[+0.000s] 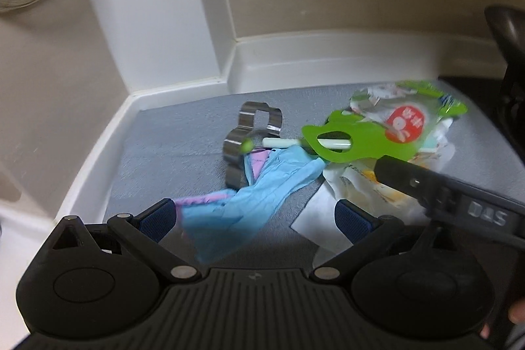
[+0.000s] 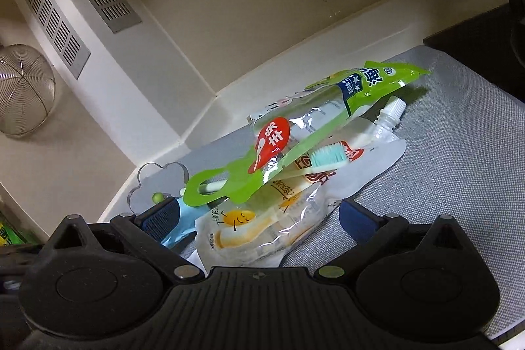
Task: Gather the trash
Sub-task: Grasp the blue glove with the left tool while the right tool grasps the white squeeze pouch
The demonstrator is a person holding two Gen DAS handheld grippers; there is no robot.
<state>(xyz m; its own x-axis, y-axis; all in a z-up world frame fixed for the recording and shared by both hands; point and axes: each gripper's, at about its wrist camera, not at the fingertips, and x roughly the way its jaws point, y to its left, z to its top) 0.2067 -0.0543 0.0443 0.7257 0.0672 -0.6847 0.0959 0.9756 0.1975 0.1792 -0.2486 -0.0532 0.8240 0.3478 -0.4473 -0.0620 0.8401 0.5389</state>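
Observation:
A pile of trash lies on a grey countertop (image 1: pixel 183 133). My left gripper (image 1: pixel 256 217) is open, and a crumpled blue glove (image 1: pixel 259 195) lies between its fingers over a pink scrap (image 1: pixel 200 199). A green toothbrush package (image 1: pixel 361 140) rests on a clear spouted pouch (image 1: pixel 357 186). My right gripper (image 2: pixel 259 218) is open around that pouch (image 2: pixel 262 228). Above the pouch sits the green package (image 2: pixel 295 146), with a toothbrush head (image 2: pixel 328 156) poking out. The glove's edge (image 2: pixel 183 222) shows by the right gripper's left finger.
A flower-shaped metal cookie cutter (image 1: pixel 252 133) stands behind the glove with a small green ball (image 1: pixel 246 146) beside it. A white raised rim (image 1: pixel 295 61) and the wall bound the counter. A wire strainer (image 2: pixel 23 87) hangs at the left. A black stove (image 2: pixel 475 48) is at the right.

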